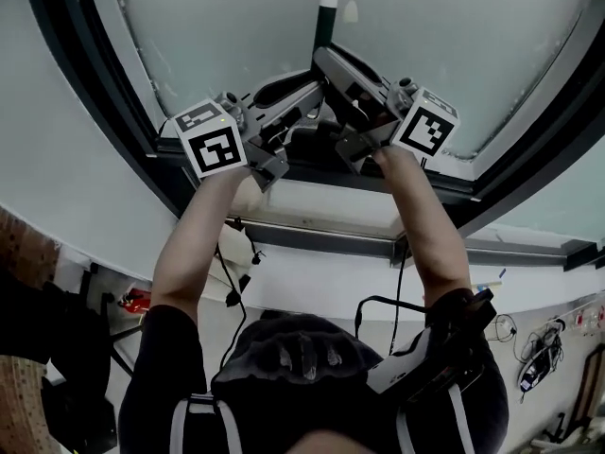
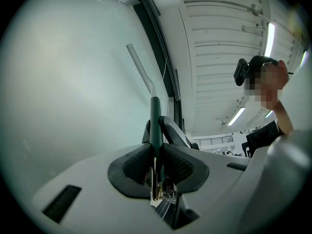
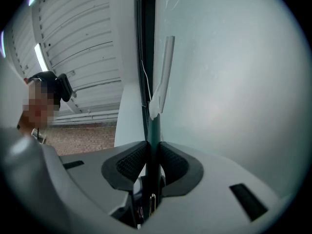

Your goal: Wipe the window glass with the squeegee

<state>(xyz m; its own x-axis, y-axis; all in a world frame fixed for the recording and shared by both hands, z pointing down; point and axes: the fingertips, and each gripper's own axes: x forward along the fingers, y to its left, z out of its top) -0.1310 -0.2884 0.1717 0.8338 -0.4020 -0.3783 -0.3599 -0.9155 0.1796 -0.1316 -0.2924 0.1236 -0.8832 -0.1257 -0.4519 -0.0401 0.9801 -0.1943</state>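
Squeegee [image 3: 157,106] shows dark green handle and pale slim blade

The person's left forearm [image 1: 194,244] and right forearm [image 1: 430,235] reached up to the window glass [image 1: 236,26]. The left gripper [image 1: 315,90] and right gripper [image 1: 328,64] met tip to tip near the glass's lower edge, just above the dark window frame [image 1: 118,93]. They met at the bottom end of the squeegee [image 1: 324,25], whose dark handle turned white at the top of the view.
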